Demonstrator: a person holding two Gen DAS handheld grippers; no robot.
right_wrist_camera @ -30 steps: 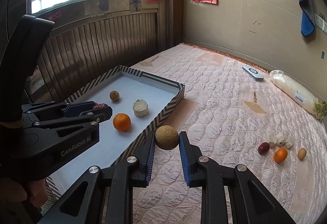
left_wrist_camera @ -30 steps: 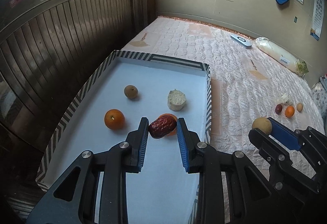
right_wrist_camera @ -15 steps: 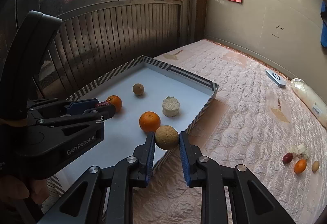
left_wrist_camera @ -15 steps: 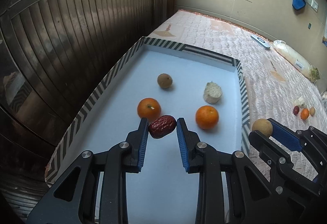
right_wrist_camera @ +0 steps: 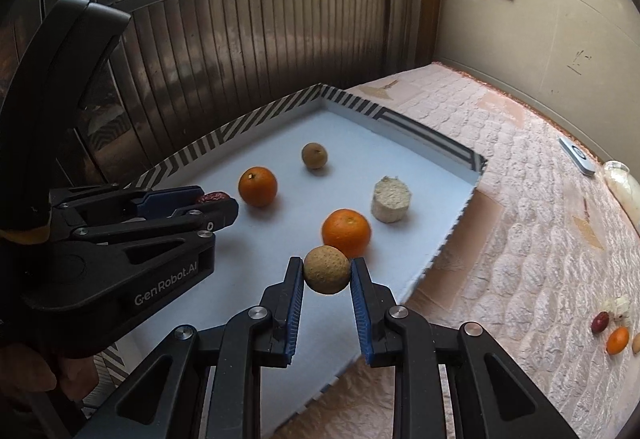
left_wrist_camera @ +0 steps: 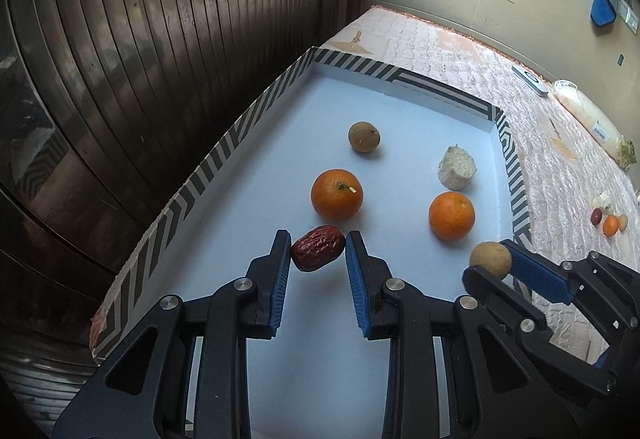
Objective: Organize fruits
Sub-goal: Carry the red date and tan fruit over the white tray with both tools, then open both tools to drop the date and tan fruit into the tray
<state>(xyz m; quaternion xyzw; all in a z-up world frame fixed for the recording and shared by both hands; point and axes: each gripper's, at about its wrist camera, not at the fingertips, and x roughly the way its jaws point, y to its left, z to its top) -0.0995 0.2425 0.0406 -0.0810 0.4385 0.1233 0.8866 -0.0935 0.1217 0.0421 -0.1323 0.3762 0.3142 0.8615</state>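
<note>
My left gripper (left_wrist_camera: 318, 253) is shut on a red date (left_wrist_camera: 318, 247) and holds it above the near part of the white tray (left_wrist_camera: 400, 75), just short of an orange (left_wrist_camera: 337, 194). My right gripper (right_wrist_camera: 326, 271) is shut on a round tan fruit (right_wrist_camera: 326, 269) above the tray's right side, in front of a second orange (right_wrist_camera: 346, 233). The tray also holds a brown round fruit (left_wrist_camera: 363, 136) and a pale cut chunk (left_wrist_camera: 457, 167). The right gripper with its fruit also shows in the left wrist view (left_wrist_camera: 490, 259).
The tray has a striped rim and lies on a pink quilted mattress (right_wrist_camera: 520, 199). A dark slatted wooden wall (left_wrist_camera: 160, 39) runs along the tray's left. Loose small fruits (right_wrist_camera: 612, 331) lie on the mattress at the far right. A remote (right_wrist_camera: 576, 155) lies near the back wall.
Both grippers have moved left and forward over the tray, each still holding its fruit. The right gripper crossed from above the mattress to above the tray's right side.
</note>
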